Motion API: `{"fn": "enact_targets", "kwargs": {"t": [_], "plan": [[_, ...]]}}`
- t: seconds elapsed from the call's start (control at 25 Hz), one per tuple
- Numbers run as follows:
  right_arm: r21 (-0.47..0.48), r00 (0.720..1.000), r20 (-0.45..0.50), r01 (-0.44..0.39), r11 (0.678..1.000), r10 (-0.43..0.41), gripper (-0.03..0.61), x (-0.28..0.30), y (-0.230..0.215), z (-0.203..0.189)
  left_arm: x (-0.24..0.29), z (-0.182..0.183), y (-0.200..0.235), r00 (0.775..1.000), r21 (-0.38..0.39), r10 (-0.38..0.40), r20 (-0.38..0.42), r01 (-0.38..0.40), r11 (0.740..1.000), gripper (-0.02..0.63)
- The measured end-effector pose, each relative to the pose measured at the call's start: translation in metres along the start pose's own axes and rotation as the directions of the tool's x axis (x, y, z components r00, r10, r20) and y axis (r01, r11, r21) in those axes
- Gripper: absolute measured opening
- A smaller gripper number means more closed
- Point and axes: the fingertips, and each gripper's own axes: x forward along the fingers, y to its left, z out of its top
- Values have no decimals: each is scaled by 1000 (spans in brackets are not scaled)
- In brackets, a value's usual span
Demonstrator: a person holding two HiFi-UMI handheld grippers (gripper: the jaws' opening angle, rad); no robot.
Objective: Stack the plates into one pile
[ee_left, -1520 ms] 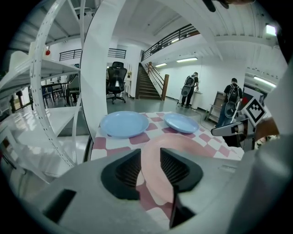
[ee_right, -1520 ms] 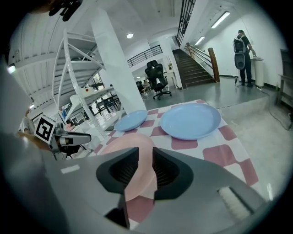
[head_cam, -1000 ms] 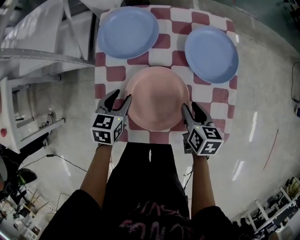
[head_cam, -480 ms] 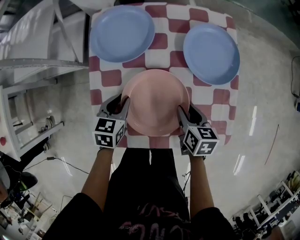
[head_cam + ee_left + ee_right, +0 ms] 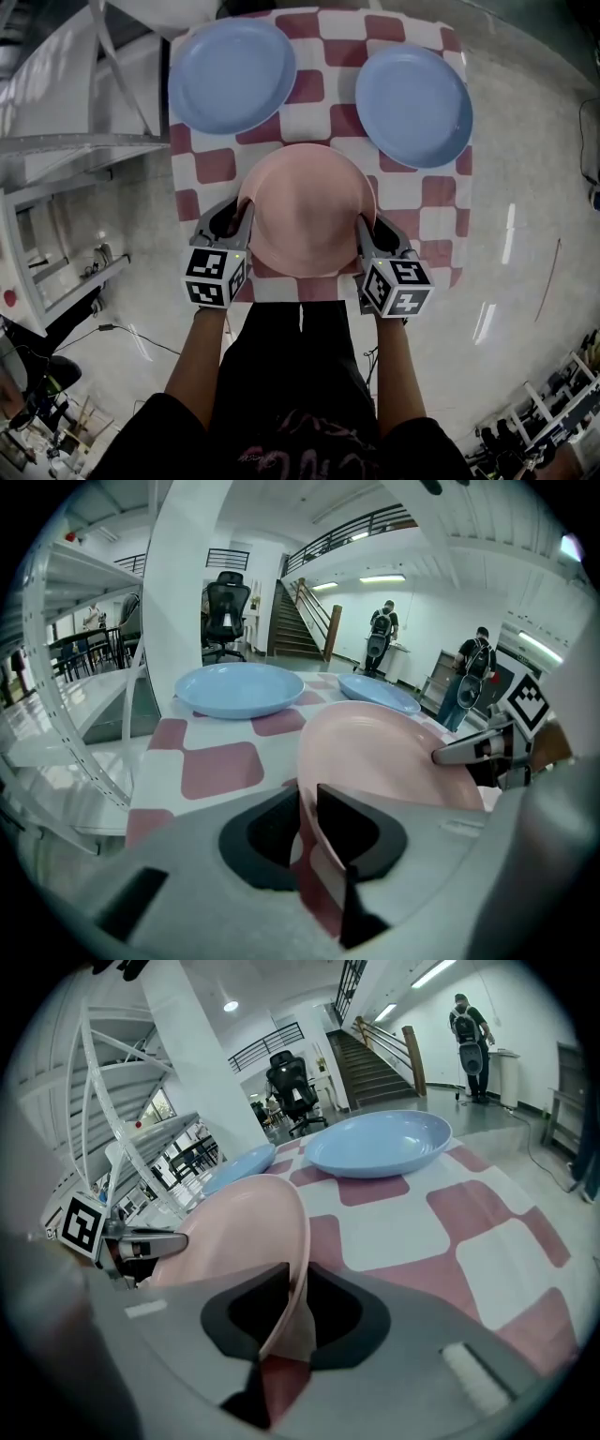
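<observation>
A pink plate [image 5: 305, 208] lies on the near middle of the checked tablecloth [image 5: 309, 117]. My left gripper [image 5: 237, 218] holds the plate's left rim and my right gripper [image 5: 371, 231] its right rim. Both pairs of jaws have just been closing, and the rim sits pinched between each pair. In the left gripper view the pink plate [image 5: 384, 757] runs from my left gripper [image 5: 307, 810] across to the right gripper [image 5: 473, 750]. One blue plate [image 5: 232, 75] lies at the far left and another blue plate [image 5: 413, 105] at the far right.
White metal shelving [image 5: 56, 141] stands close to the table's left side. The table's near edge [image 5: 309, 286] is right at the person's body. Polished floor [image 5: 525, 234] lies to the right. Two people [image 5: 380, 630] and an office chair [image 5: 225, 602] stand far behind the table.
Both grippers slid inward from beside the pink plate onto its rims. Their jaws went from wide open to closed on the rims.
</observation>
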Motion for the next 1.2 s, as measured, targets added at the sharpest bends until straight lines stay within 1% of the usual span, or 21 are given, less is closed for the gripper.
{"fn": "enact_targets", "kwargs": {"t": [0.2,0.4,0.64,0.88,1.2], "plan": [[17,1000,24,15,1000,-15,62,-11,-3,7,-5,15,-6,1000,1,-1,23,1,1000,48],[35,998,66,22,999,-25,51,-21,-9,23,-8,31,-14,999,18,-9,42,9,1000,40],[54,992,116,46,998,-52,48,-32,-22,40,-3,54,-27,997,58,-39,66,36,998,35],[93,983,164,69,993,-84,44,-47,-41,54,10,78,-46,994,100,-70,78,62,993,35],[124,961,239,110,986,-137,43,-69,-76,83,36,126,-78,984,175,-134,115,112,978,35]]}}
